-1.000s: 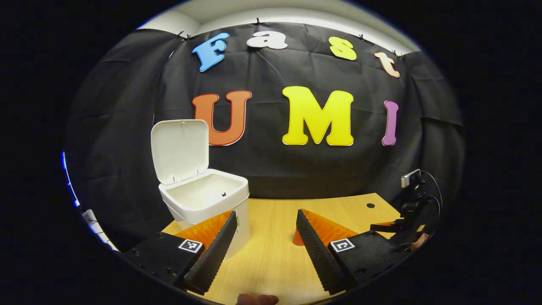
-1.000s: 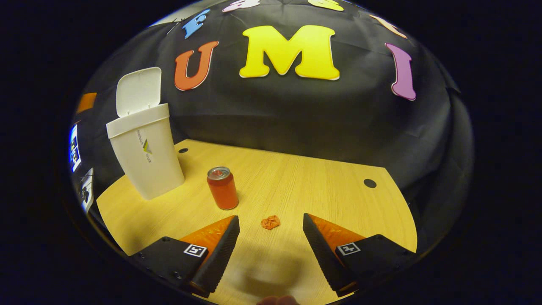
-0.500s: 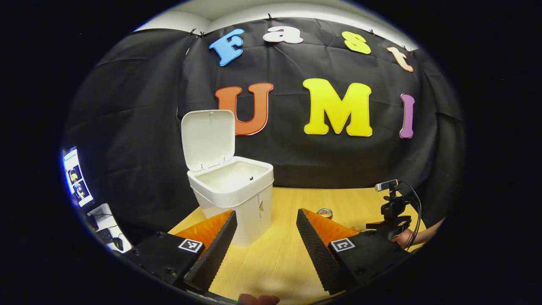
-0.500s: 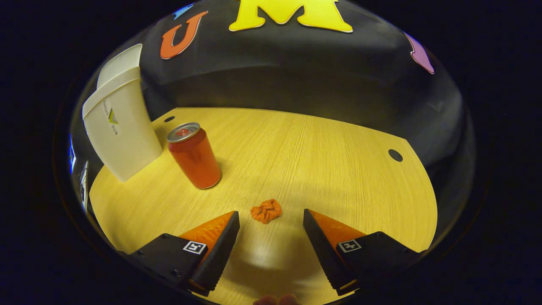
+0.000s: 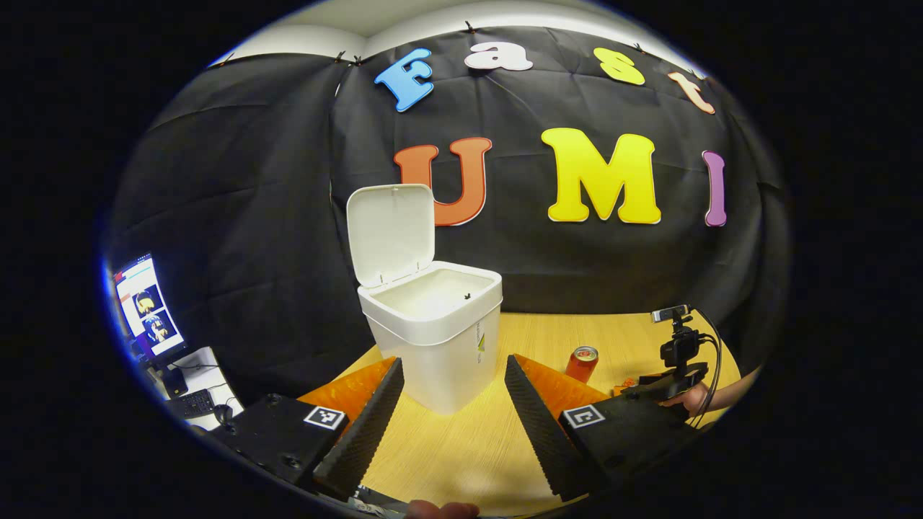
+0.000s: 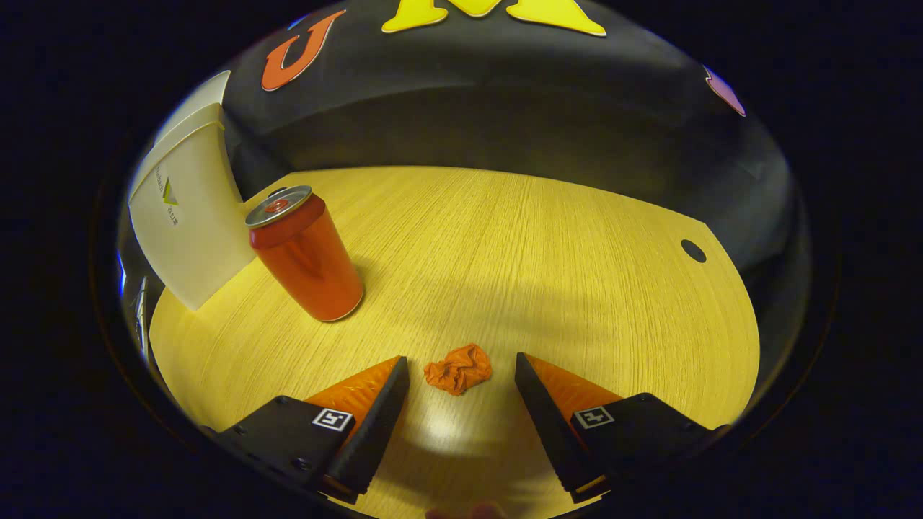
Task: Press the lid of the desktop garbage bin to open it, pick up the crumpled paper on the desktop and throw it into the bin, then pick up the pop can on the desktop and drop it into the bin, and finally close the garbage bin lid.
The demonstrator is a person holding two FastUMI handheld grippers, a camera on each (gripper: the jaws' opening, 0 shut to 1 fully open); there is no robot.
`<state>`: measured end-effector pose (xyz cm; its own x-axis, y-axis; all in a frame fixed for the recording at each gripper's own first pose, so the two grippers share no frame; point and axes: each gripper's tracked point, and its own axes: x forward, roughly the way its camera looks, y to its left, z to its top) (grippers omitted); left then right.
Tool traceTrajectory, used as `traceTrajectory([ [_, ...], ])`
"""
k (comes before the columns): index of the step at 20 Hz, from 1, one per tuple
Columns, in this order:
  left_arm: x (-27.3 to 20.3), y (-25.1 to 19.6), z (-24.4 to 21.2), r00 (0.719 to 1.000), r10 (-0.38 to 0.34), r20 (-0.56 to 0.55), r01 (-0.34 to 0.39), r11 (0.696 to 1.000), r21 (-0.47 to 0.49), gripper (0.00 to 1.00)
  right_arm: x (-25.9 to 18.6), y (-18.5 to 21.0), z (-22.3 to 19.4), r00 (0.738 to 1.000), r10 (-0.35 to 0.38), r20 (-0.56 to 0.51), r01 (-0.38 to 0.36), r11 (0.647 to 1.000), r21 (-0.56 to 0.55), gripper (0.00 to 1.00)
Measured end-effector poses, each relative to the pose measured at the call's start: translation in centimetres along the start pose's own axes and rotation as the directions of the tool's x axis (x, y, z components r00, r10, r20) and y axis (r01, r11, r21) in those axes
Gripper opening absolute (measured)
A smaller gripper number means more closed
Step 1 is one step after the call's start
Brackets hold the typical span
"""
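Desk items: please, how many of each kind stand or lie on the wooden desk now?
Garbage bin, lid open: 1
Pop can: 1
Crumpled paper: 1
Total: 3

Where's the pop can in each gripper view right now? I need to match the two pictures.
Left gripper view: the pop can stands small at lower right, on the desk past the right finger, right of the bin.
Right gripper view: it stands large at left, upright, just right of the bin, up-left of the crumpled paper.
Shared landmark: the white bin, lid up.
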<state>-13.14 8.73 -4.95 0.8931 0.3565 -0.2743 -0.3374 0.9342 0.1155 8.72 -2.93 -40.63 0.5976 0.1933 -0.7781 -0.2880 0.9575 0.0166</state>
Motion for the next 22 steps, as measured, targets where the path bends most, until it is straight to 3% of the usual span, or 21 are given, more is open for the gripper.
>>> traceTrajectory([
  [1, 0.0, 0.1, 0.0, 1.0, 0.002, 0.002, -0.002, 1.0, 0.007, 0.94, 0.0, 0.1, 0.1, 1.0, 0.003, 0.006, -0.003, 1.0, -0.002, 0.95],
  [5, -0.3, 0.1, 0.0, 1.0, 0.004, 0.005, -0.004, 1.0, 0.003, 0.94, 0.1, 0.2, 0.3, 1.0, 0.019, 0.019, -0.018, 1.0, -0.019, 0.82],
  [6, -0.4, -0.1, 0.0, 1.0, 0.005, 0.003, -0.005, 1.0, 0.0, 0.94, 0.1, 0.3, 0.3, 0.999, 0.025, 0.022, -0.024, 0.999, -0.025, 0.69],
  [9, -0.9, 0.1, 0.1, 1.0, 0.01, 0.007, -0.01, 1.0, 0.007, 0.94, 0.2, 0.5, 0.4, 0.999, 0.036, 0.028, -0.035, 0.999, -0.029, 0.47],
  [10, -1.0, 0.1, 0.2, 1.0, 0.012, 0.011, -0.012, 1.0, 0.008, 0.94, 0.3, 0.7, 0.5, 0.998, 0.051, 0.035, -0.05, 0.998, -0.032, 0.34],
  [11, -1.1, 0.1, 0.1, 1.0, 0.015, 0.008, -0.015, 1.0, 0.011, 0.94, 0.4, 0.7, 0.4, 0.998, 0.057, 0.035, -0.055, 0.998, -0.041, 0.34],
  [12, -1.0, 0.0, 0.1, 1.0, 0.016, 0.005, -0.016, 1.0, 0.015, 0.94, 0.3, 0.7, 0.6, 0.997, 0.064, 0.038, -0.063, 0.997, -0.046, 0.21],
  [17, -1.4, -0.7, 0.4, 1.0, -0.002, 0.011, 0.002, 1.0, 0.02, 0.94, -1.3, 0.9, 0.6, 0.995, 0.096, 0.033, -0.096, 0.995, 0.004, 0.21],
  [22, -1.0, -1.7, 0.8, 0.999, -0.038, 0.029, 0.038, 0.999, 0.004, 0.94, -7.0, 2.9, 3.6, 0.982, 0.162, 0.093, -0.168, 0.984, 0.066, 0.21],
])
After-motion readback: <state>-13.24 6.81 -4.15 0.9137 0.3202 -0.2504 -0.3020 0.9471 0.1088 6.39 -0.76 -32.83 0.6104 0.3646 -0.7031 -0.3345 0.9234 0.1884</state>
